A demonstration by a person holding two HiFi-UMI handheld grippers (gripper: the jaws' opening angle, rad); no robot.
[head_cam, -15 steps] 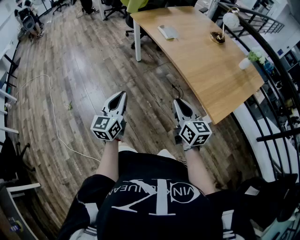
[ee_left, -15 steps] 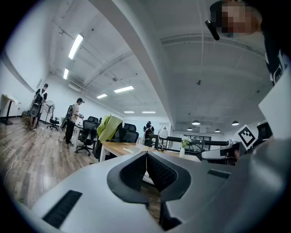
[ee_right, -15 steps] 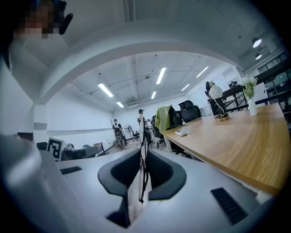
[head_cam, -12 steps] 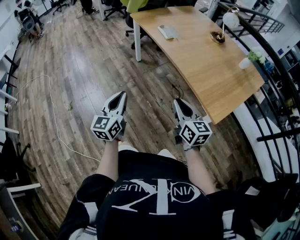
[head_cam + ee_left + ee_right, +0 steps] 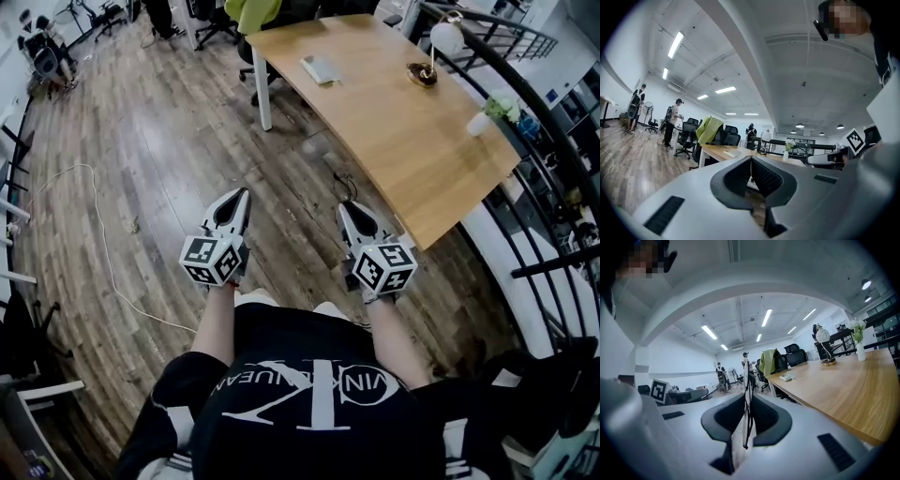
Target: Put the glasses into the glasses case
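Note:
I stand on a wooden floor with both grippers held out in front of me. My left gripper [image 5: 241, 193] [image 5: 751, 160] is shut with nothing in it. My right gripper [image 5: 343, 204] [image 5: 746, 394] is shut on a thin pale and dark thing that sticks out past its tips. It looks like thin-framed glasses [image 5: 746, 375] seen edge-on. A flat grey case [image 5: 322, 67] [image 5: 787, 377] lies at the far end of the curved wooden table [image 5: 412, 141], well ahead of both grippers.
A lamp with a white globe [image 5: 447, 37], its dark base [image 5: 422, 74] and a small vase of flowers [image 5: 486, 120] stand on the table. A black railing [image 5: 553, 141] runs to the right. Office chairs [image 5: 246, 14] stand behind the table and a white cable [image 5: 101, 234] lies on the floor.
The head view has shifted a little, so the table sits slightly further left. Both grippers keep the same pose and stay shut.

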